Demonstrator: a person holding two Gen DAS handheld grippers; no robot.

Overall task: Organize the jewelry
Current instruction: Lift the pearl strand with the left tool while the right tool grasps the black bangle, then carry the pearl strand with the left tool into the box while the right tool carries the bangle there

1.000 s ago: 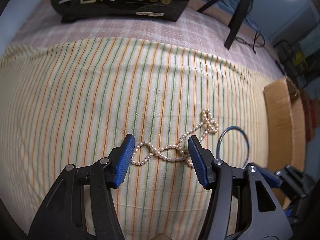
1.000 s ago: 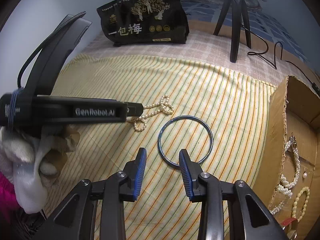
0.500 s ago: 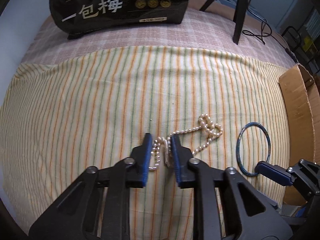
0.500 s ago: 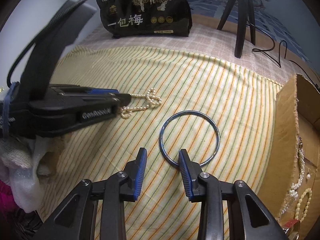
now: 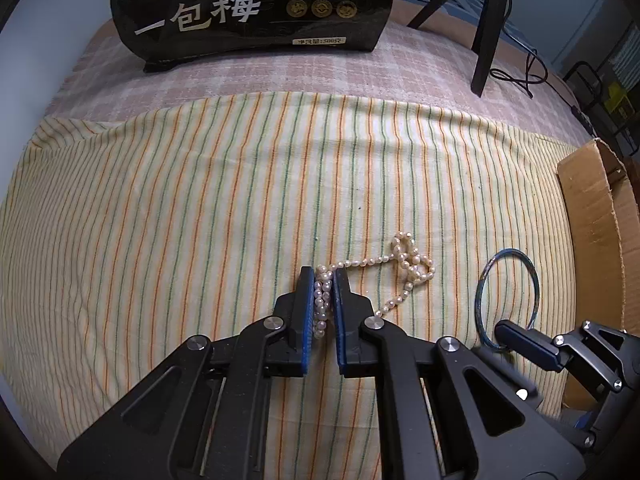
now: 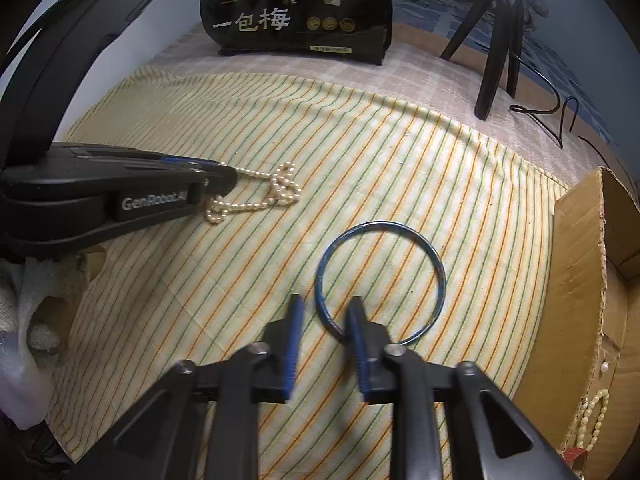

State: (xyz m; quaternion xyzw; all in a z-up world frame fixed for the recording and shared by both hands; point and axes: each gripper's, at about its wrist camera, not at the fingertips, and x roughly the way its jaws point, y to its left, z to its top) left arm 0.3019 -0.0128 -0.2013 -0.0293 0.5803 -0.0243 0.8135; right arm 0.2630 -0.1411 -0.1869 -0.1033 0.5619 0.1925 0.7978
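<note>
A white pearl necklace point(image 5: 412, 264) lies in loops on the striped cloth point(image 5: 160, 200). My left gripper point(image 5: 324, 276) is shut on its left end, with pearls bunched between the blue pads. From the right wrist view the same gripper point(image 6: 228, 176) comes in from the left over the necklace point(image 6: 280, 188). A thin blue bangle point(image 6: 440, 276) lies flat to the right of the necklace. My right gripper point(image 6: 325, 306) straddles the bangle's near-left rim. Its jaws are closing, a gap still shows, and the rim sits close to the right finger. The left wrist view shows the bangle point(image 5: 534, 280) too.
An open cardboard box point(image 6: 580, 260) stands at the right edge with pearl strands point(image 6: 592, 412) inside. A black printed bag point(image 6: 296, 12) sits at the back. Beside it stand tripod legs point(image 6: 496, 60) and a cable. A gloved hand point(image 6: 24, 320) holds the left tool.
The left jaws closed from wide apart onto the necklace's left end, bunching the pearls. The right gripper sank toward the bangle and its jaws narrowed around the rim.
</note>
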